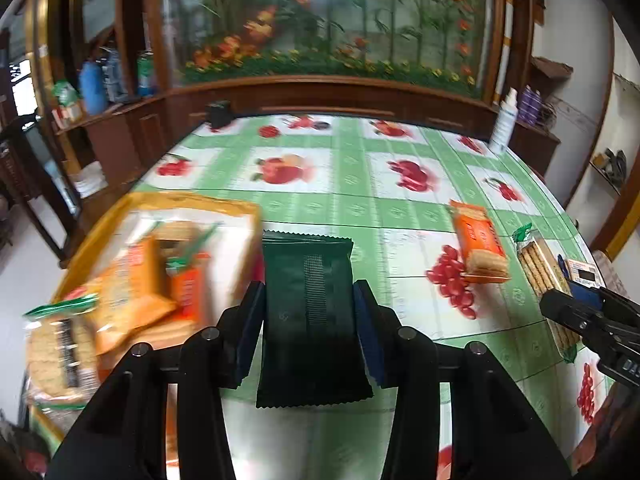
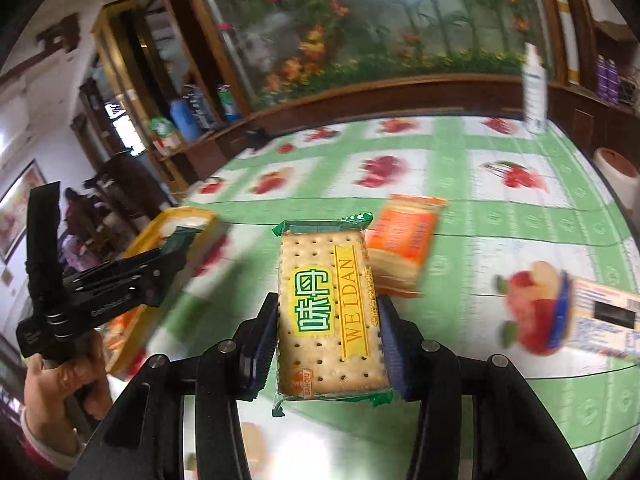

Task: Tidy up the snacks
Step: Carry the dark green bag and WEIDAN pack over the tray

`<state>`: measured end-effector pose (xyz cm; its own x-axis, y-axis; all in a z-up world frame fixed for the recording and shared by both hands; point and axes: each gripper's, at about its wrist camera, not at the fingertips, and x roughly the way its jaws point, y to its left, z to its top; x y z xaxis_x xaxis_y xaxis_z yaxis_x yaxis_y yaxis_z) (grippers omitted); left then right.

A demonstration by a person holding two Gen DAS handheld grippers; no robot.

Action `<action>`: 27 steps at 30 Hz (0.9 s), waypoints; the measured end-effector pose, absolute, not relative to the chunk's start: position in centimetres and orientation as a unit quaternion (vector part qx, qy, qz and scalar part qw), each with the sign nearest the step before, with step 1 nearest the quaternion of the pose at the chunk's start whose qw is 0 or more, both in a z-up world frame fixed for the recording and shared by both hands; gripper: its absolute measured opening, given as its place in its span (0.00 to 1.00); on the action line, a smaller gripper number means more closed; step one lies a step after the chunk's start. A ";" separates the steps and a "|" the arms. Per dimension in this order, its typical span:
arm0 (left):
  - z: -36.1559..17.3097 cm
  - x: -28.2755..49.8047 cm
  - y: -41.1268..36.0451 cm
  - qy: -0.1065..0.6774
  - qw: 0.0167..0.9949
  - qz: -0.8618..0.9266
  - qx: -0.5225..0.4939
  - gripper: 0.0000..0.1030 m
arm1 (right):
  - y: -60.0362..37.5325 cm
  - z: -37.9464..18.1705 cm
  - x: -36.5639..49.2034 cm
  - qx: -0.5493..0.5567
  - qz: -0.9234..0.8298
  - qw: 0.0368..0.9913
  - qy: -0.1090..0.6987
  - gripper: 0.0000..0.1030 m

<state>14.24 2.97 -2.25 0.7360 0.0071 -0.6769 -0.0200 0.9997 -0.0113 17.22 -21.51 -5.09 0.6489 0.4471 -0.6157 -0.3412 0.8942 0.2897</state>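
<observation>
My left gripper [image 1: 308, 300] is shut on a dark green snack packet [image 1: 310, 320] and holds it above the table, just right of a yellow tray [image 1: 192, 200] that holds several orange and clear cracker packs. My right gripper [image 2: 328, 320] is shut on a clear cracker pack with a yellow-green label [image 2: 328, 312], lifted above the table. That pack also shows in the left wrist view [image 1: 540, 272], with the right gripper [image 1: 576, 312] on it. An orange cracker pack [image 1: 478, 242] lies on the tablecloth, also seen in the right wrist view [image 2: 402, 240]. The left gripper [image 2: 160, 264] shows in the right wrist view over the tray [image 2: 180, 216].
A green checked fruit tablecloth [image 1: 360, 208] covers the table. A white spray bottle [image 1: 505, 120] stands at the far right edge. A small black box [image 1: 218, 114] sits at the far edge. A blue and white box [image 2: 600, 316] lies to the right. Wooden cabinets stand behind.
</observation>
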 end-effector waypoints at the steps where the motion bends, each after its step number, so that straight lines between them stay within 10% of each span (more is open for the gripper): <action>1: -2.0 13.7 3.6 0.359 0.933 0.014 -0.011 0.41 | -20.6 -4.6 16.7 0.075 0.229 0.905 0.351 0.47; 27: -1.2 8.2 14.5 0.320 0.939 0.115 -0.046 0.41 | -1.9 -2.9 13.3 0.018 0.385 0.859 0.337 0.46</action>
<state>8.21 14.46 -1.21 0.7684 0.1862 -0.6123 -0.2457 0.9693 -0.0135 13.32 -1.89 -2.92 0.4772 0.6737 -0.5643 -0.6489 0.7032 0.2908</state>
